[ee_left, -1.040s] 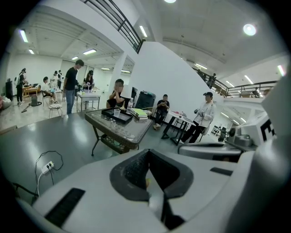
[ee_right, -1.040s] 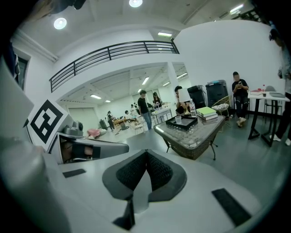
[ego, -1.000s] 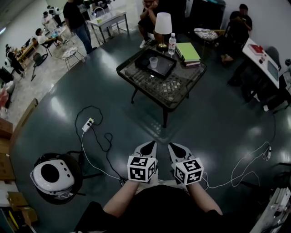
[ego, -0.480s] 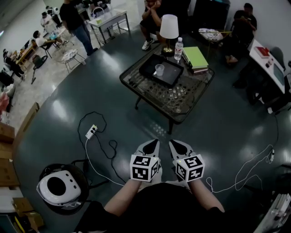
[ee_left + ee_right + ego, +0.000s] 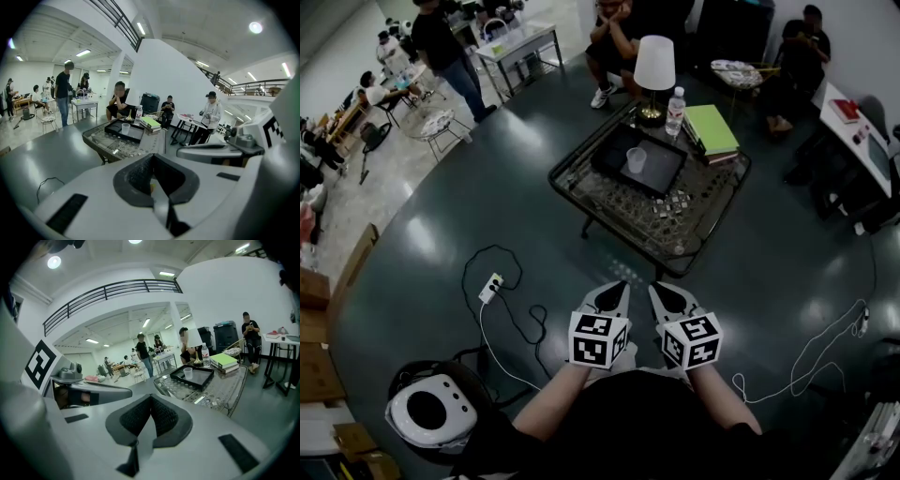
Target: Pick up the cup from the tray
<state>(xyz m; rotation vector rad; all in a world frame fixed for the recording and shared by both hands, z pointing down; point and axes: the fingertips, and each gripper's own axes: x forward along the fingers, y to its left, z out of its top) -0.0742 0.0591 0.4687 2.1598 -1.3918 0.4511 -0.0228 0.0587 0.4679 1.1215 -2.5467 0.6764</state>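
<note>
The glass table (image 5: 675, 225) stands at our twelve o'clock, well apart from us across the dark floor (image 5: 469, 225). On its far half lies the black tray (image 5: 664, 172), with a lamp (image 5: 654, 64) at the tray's twelve o'clock and a bottle (image 5: 676, 101) and books (image 5: 712, 129) toward two.

We carry both grippers low and close to the body. The left gripper (image 5: 611, 289) and the right gripper (image 5: 666, 291) each have their jaws pressed together, with nothing between them.

The clear cup (image 5: 636, 160) stands upright on the tray, slightly toward nine o'clock of its middle.

We judge this to be the approach. We should walk in until the table is within reach, spread one gripper's jaws before reaching, and come in level from six o'clock. Then we close softly round the cup's thin wall and lift straight up, clear of the lamp.
</note>
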